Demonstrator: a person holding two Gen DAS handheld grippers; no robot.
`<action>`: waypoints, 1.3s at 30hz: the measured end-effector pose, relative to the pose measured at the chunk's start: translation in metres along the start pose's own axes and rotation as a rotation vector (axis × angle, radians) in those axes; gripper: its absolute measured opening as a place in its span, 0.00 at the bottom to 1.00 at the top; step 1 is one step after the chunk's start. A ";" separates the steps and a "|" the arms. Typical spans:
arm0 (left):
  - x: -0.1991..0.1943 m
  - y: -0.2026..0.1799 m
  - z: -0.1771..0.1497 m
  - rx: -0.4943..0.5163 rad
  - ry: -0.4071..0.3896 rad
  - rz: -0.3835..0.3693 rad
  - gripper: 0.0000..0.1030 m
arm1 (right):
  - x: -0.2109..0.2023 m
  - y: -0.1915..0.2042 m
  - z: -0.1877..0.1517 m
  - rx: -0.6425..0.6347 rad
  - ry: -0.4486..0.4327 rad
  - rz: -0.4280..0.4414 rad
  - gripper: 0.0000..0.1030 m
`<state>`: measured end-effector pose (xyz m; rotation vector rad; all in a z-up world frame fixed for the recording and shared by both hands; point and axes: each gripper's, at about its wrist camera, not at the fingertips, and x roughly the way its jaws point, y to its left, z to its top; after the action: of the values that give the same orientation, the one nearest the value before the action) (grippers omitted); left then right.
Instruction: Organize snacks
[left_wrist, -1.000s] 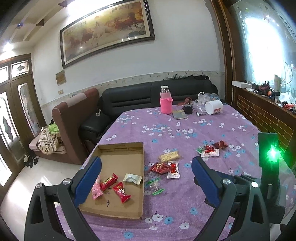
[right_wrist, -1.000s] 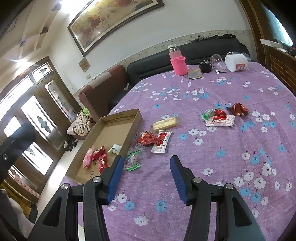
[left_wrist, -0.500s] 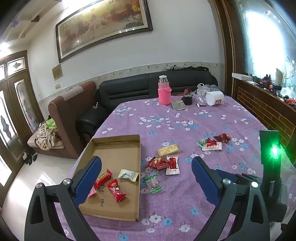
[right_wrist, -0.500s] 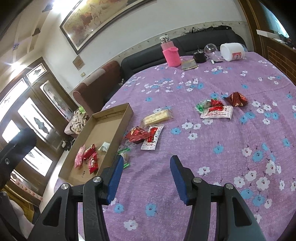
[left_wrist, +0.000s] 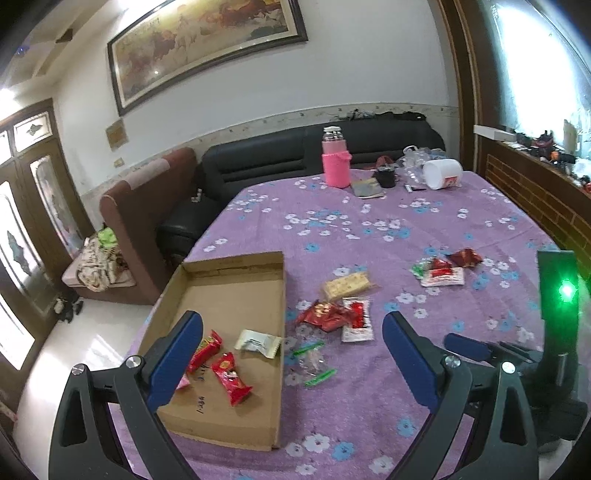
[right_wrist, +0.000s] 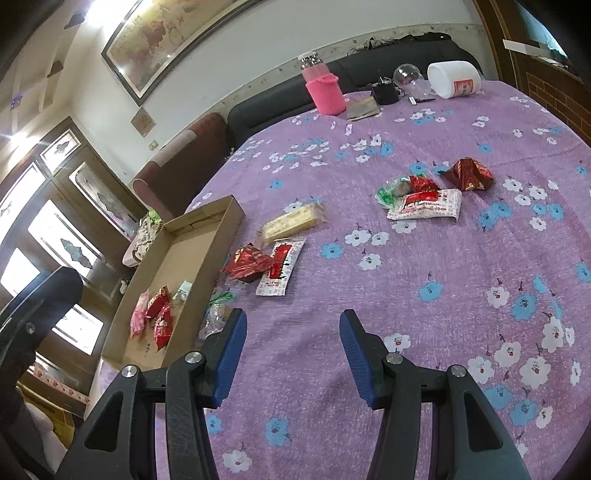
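A shallow cardboard tray (left_wrist: 229, 284) (right_wrist: 184, 251) lies at the table's left edge and holds red packets (left_wrist: 231, 378), a pink one and a white one (left_wrist: 256, 343). Loose snacks lie right of it: a clear green-trimmed wrapper (left_wrist: 310, 360), red packets (left_wrist: 327, 315) (right_wrist: 247, 262), a white-red sachet (right_wrist: 280, 271), a yellow biscuit pack (left_wrist: 347, 284) (right_wrist: 291, 223), and a far cluster (left_wrist: 443, 271) (right_wrist: 424, 199). My left gripper (left_wrist: 291, 332) is open and empty above the tray's right edge. My right gripper (right_wrist: 290, 334) is open and empty over the cloth.
The purple flowered tablecloth (right_wrist: 461, 277) covers the table. A pink bottle (left_wrist: 335, 160), a black cup (left_wrist: 386, 177), a notebook and a white tub (left_wrist: 441, 173) stand at the far edge. A sofa and an armchair lie beyond it. The right gripper's handle (left_wrist: 557, 314) shows at right.
Both grippers have moved forward and lower toward the snacks, so the tray and packets look closer. Both stay open. No snack has moved.
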<state>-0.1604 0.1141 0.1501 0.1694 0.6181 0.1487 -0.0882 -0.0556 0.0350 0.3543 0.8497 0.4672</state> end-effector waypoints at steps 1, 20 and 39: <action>0.002 -0.001 0.000 0.004 -0.001 0.009 0.95 | 0.001 -0.001 0.000 0.001 0.002 0.000 0.55; 0.041 -0.001 -0.005 -0.076 0.148 -0.213 0.95 | 0.017 -0.009 0.003 0.011 0.026 -0.021 0.55; 0.099 0.028 0.020 -0.199 0.247 -0.391 0.95 | 0.001 -0.045 0.034 0.027 -0.012 -0.121 0.54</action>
<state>-0.0708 0.1578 0.1162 -0.1661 0.8655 -0.1494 -0.0503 -0.0971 0.0337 0.3279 0.8612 0.3410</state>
